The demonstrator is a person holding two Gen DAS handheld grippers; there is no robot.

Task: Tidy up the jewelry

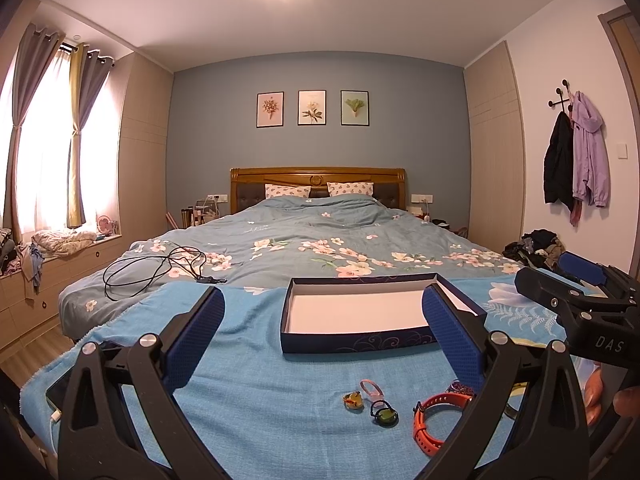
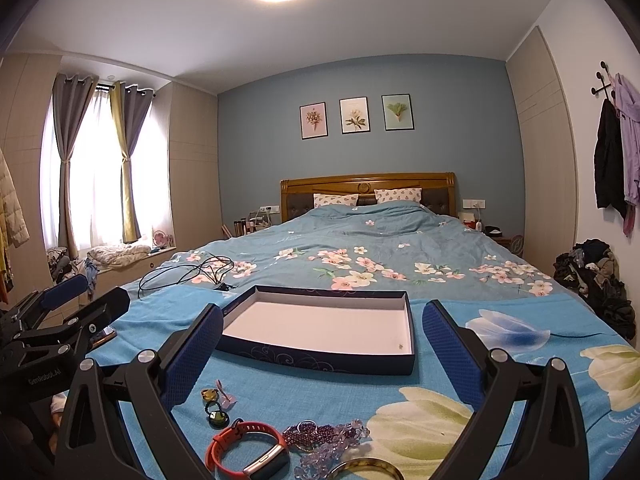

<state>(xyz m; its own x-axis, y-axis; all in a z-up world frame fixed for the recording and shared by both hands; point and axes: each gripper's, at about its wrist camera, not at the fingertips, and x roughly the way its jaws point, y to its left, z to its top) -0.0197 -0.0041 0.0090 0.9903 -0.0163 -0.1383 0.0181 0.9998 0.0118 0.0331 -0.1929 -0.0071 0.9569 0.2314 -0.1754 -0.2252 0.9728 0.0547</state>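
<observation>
Holding both grippers, left gripper (image 1: 324, 336) and right gripper (image 2: 322, 344), spread and empty, you face light, slippery jewelry: pinch the orange watch (image 2: 244, 450) at 6 o'clock by its stiff band, below the box (image 2: 320, 354).

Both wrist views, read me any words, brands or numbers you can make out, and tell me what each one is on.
"DAS": white letters on the black body of the right gripper, seen in the left wrist view; any letters beyond these are out of sight.
"Genrobot.AI", as best it reads: small white print on the black body of the left gripper, seen in the right wrist view.
Duvet: a faint pale script, too blurred to read.
</observation>
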